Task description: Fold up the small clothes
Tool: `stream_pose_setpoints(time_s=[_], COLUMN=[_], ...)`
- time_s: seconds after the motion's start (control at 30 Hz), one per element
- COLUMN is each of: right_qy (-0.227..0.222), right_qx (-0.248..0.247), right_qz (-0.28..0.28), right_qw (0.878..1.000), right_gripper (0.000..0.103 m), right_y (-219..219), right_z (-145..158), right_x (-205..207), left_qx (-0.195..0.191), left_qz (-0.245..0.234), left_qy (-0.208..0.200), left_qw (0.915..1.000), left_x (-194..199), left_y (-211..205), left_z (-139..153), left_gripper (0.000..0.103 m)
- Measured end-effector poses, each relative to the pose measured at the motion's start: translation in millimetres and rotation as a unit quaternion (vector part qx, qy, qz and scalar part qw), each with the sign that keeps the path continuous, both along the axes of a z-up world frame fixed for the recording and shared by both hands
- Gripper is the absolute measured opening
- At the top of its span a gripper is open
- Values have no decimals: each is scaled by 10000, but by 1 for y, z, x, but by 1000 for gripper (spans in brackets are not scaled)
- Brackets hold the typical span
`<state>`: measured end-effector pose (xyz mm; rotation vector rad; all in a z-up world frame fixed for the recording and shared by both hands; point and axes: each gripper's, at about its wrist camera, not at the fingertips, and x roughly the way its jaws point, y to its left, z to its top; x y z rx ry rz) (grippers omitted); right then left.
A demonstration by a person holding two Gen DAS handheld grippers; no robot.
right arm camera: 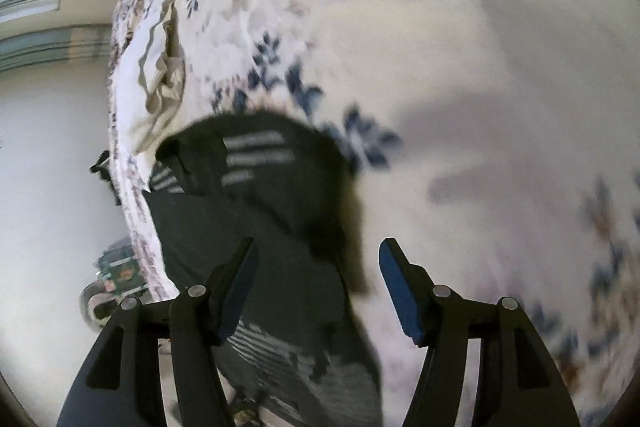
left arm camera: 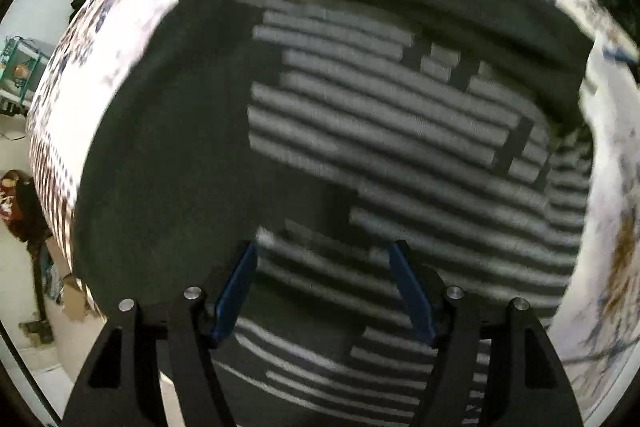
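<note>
Both tools hang with fingers apart and empty: the left tool over the dark striped garment, the right tool at its edge. Soft, light and limp, it lies on the floral bed sheet; pinch a hem corner. Its long axis seems to run away from the left tool, though blur hides it.

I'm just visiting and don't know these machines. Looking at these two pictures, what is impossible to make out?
- Left wrist view: the dark striped garment fills the frame; its outline is cut off and motion-blurred, so its type is unclear.
- Right wrist view: the garment's lower part is hidden behind the right gripper.
- Floral bedsheet: pattern blurred.
- Beige cloth: too crumpled to identify.
- Left gripper: open; touching the fabric or not, cannot tell.
</note>
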<state>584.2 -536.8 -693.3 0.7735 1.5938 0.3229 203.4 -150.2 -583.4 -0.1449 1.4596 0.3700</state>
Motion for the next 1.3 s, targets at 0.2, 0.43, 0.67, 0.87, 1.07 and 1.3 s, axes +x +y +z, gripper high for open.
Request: stream_pose_setpoints(time_s=[0.2,0.43,0.67,0.87,1.07,1.3], right_qy=[367,-486,19,166,403,187], right_qx=[285,-833,-664,-476,-549,-589], right_qz=[211,129,571,859,961,837], right_qw=[9987,9953,9962,9950,9930,9946], right_gripper=[8,6,15,59,68,74], right_y=[31,11,16,-43,-86,-79], right_z=[-66,-27,-35,15,35,3], right_x=[32,46,53,19,-35,-34], left_qx=[-74,-396,-770,-1390,-1972,-842], left_qz=[253,112,-289,-566,-508,-1518], left_qy=[206,19,-65,-17,574,714], left_qw=[9994,9992,9966,9887,9774,9822], left_x=[-19,-32,-47,-83,-102,-113], left_y=[-3,-8,-26,-53,-105,-163], left_z=[-18,-6,12,28,-11,-34], left_gripper=[67,67,67,67,72,72])
